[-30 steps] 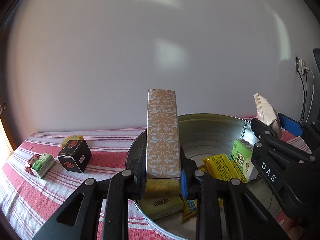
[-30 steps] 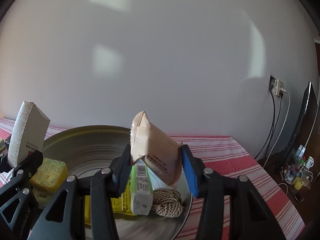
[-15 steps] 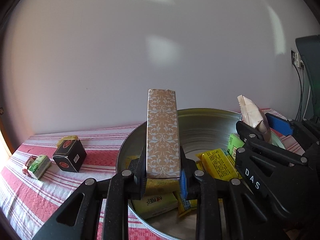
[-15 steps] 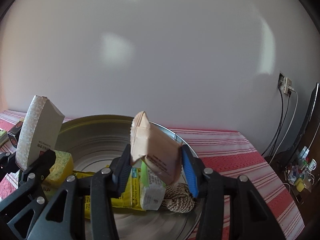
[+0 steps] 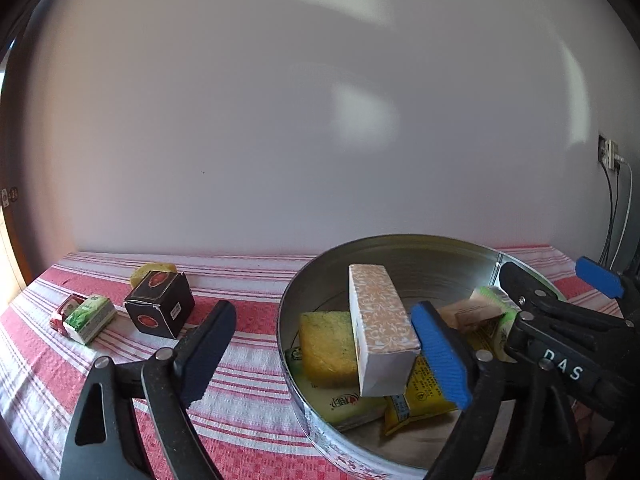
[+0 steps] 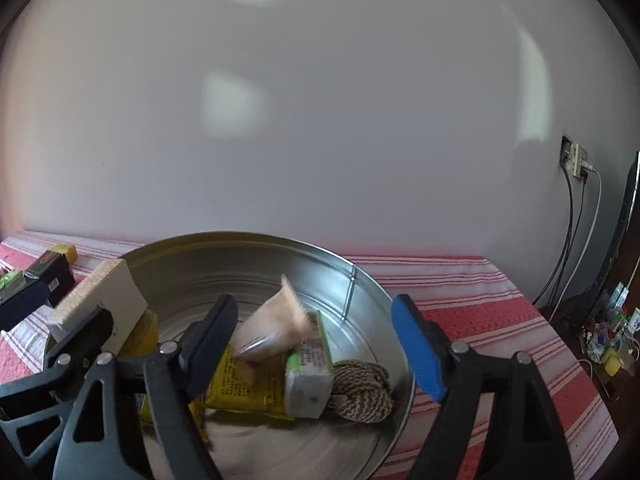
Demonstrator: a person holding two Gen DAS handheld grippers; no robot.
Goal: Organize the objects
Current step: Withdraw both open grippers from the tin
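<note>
We hold both grippers over the round silver metal tin (image 5: 400, 252) on the red and white striped cloth (image 5: 248, 360). Our left gripper (image 5: 324, 354) has its jaws opening, and the tall cream patterned box (image 5: 380, 328) lies loose between them, tilted onto the yellow sponge (image 5: 326, 346) inside the tin. Our right gripper (image 6: 320, 348) has its jaws opening too; the beige packet (image 6: 276, 324), blurred, sits free above the yellow packets (image 6: 248, 388). 1 black cube box (image 5: 160, 304) stands on the cloth outside.

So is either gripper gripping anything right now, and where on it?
Nothing is held. Both sets of jaws are opening: the patterned box and beige packet are dropping into the metal tin.
</note>
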